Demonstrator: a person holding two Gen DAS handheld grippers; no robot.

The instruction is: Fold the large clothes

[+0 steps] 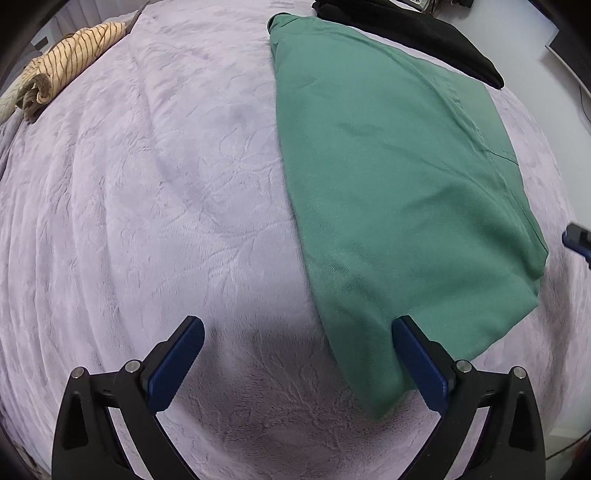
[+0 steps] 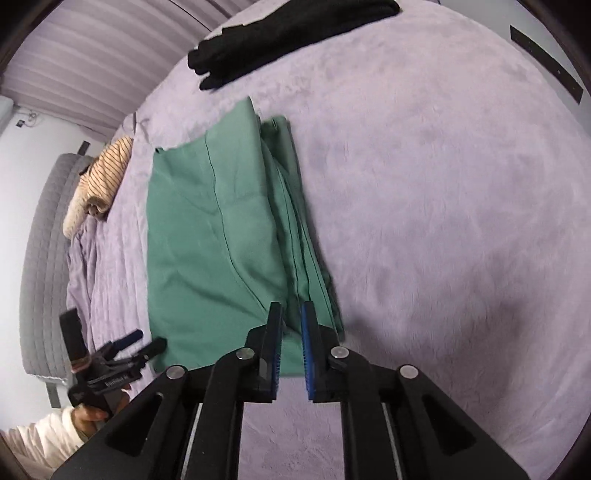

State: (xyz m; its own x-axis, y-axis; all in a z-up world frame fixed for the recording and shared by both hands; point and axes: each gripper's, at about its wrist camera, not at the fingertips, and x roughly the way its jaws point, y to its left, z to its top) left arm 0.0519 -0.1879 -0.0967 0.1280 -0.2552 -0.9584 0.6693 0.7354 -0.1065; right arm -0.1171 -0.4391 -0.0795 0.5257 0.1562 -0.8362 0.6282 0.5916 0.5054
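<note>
Flatly folded, the green garment [image 1: 399, 192] lies on the lilac plush blanket [image 1: 166, 221] that covers the bed, its layered edges stacked along one long side (the right wrist view shows those layers most clearly). The left tool [image 1: 297, 328] hangs spread wide just above the blanket at the garment's near corner; its left finger is over bare blanket, its right finger over the green cloth's edge, and nothing is between them. The right tool [image 2: 291, 314] has its fingers drawn close with a narrow gap between them; its tips point at the near end of the garment's layered edge, and whether any cloth sits in that gap cannot be told. In the right wrist view the left tool also appears, gripped by a hand [image 2: 88, 413] in a cream sleeve beside the garment's corner. A black garment [image 1: 417, 33] lies beyond the green one, near it. A tan striped garment [image 1: 70, 59] is bunched at the blanket's far edge, well apart.
</note>
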